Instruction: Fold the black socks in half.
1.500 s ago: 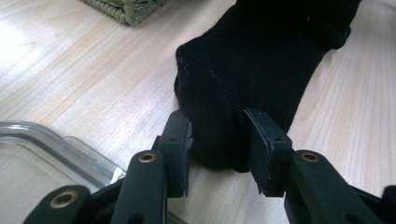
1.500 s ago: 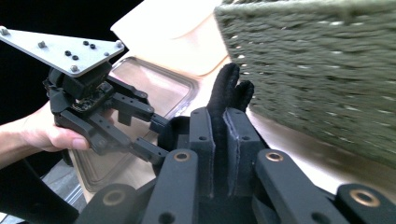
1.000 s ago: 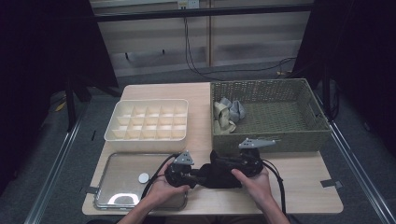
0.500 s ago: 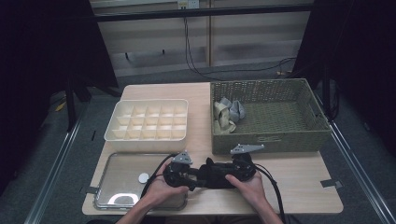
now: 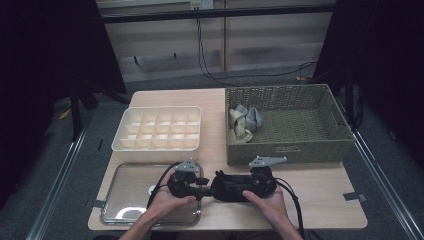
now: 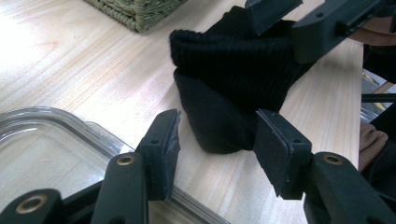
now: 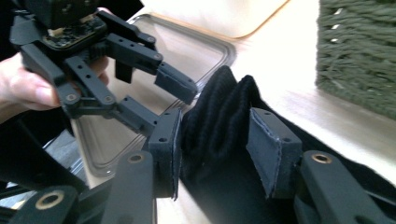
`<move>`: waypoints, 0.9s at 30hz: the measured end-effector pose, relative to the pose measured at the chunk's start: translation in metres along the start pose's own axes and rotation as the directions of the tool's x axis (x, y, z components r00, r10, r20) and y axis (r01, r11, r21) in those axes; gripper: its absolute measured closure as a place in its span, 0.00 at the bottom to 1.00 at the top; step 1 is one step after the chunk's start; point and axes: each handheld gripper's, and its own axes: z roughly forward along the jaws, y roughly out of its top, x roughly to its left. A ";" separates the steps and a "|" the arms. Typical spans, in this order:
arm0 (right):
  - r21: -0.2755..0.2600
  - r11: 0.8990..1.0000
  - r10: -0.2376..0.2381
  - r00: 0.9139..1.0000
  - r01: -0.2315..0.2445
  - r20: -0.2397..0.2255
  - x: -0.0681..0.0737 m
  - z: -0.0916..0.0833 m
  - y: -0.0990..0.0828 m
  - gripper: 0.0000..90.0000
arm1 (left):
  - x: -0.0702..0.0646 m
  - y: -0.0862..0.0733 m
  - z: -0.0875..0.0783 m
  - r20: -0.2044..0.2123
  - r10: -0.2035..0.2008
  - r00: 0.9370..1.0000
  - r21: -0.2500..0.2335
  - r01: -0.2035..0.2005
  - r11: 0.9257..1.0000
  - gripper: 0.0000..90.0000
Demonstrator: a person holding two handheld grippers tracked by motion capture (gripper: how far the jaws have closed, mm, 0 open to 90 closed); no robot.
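We hold both grippers, left gripper [image 5: 204, 183] and right gripper [image 5: 220, 186], released around the black sock [image 5: 234, 186] at lower centre, their jaws having just been moving, ready to fold it.

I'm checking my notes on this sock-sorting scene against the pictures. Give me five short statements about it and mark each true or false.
1. A black sock lies on the wooden table between the two grippers. True.
2. The wicker basket holds no cloth at all. False: a few light rolled pieces sit in its left end.
3. The white divided tray has things in its compartments. False: its compartments look bare.
4. The left gripper has its jaws apart, with the sock's end between them. True.
5. The clear tray stands inside the basket. False: it lies on the table at the near left.
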 end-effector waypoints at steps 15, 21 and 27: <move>0.011 1.000 -0.007 0.999 0.007 -0.038 0.004 0.006 0.000 0.69 | 0.002 -0.002 -0.006 -0.011 -0.010 1.000 -0.016 0.010 1.000 0.55; 0.008 1.000 -0.017 0.999 0.017 -0.031 0.008 0.002 0.005 0.69 | 0.000 -0.001 -0.007 -0.005 0.006 1.000 -0.020 -0.007 1.000 0.55; 0.033 0.999 -0.019 1.000 0.019 -0.008 0.005 0.006 0.004 0.70 | -0.001 0.000 -0.010 0.000 0.010 1.000 -0.032 -0.010 0.999 0.56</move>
